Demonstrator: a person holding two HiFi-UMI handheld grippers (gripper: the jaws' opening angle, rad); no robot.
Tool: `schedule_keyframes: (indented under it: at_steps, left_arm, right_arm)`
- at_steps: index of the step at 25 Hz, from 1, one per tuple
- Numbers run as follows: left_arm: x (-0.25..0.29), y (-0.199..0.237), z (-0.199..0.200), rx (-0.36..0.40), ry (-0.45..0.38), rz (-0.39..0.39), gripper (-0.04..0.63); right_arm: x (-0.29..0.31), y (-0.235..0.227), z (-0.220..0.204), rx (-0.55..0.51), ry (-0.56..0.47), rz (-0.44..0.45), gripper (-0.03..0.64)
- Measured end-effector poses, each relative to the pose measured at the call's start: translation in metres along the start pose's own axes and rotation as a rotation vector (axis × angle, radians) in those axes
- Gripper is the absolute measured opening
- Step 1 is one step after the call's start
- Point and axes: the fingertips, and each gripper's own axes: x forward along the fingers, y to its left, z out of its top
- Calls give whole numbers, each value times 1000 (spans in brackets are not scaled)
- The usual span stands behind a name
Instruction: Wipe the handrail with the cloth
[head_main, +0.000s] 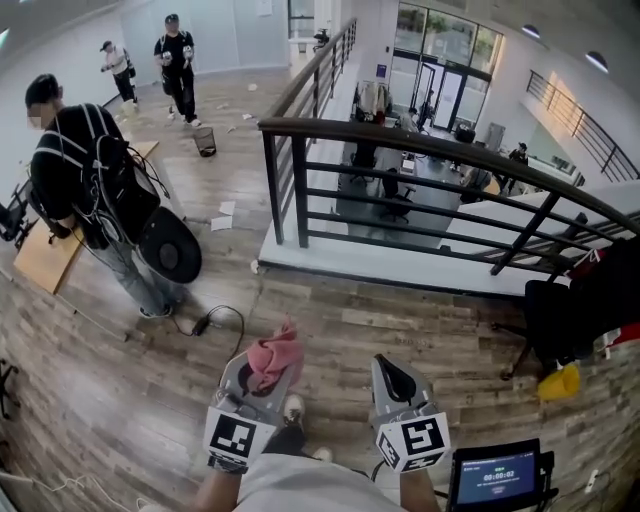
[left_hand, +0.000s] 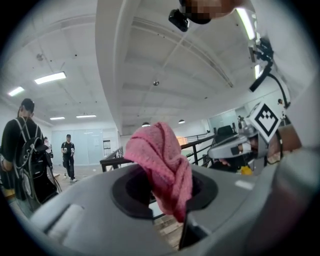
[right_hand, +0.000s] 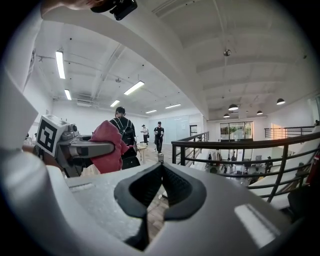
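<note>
I've got the L gripper (head_main: 262, 372) jaws clamped on the pink cloth (head_main: 277, 355); R gripper (head_main: 392, 372) jaws are closed, empty. Handrail (head_main: 420, 141) sits well ahead of both, running L-R across my view, its corner nearer the L side.

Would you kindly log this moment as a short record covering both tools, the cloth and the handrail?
left tool: shut on the pink cloth
right tool: shut, empty
pink cloth: bunched, sticking up out of the left tool
handrail: dark, ahead of both tools, untouched
wiping: not yet begun
</note>
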Motion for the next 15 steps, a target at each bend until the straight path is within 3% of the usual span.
schedule_keyframes:
  at_steps: [7, 15]
  left_arm:
    - [30, 51, -14, -36, 6, 8, 121]
    - [58, 115, -22, -8, 6, -4, 121]
  right_arm:
    - [59, -13, -3, 6, 73, -24, 3]
    - [125, -3, 29, -44, -13, 3, 3]
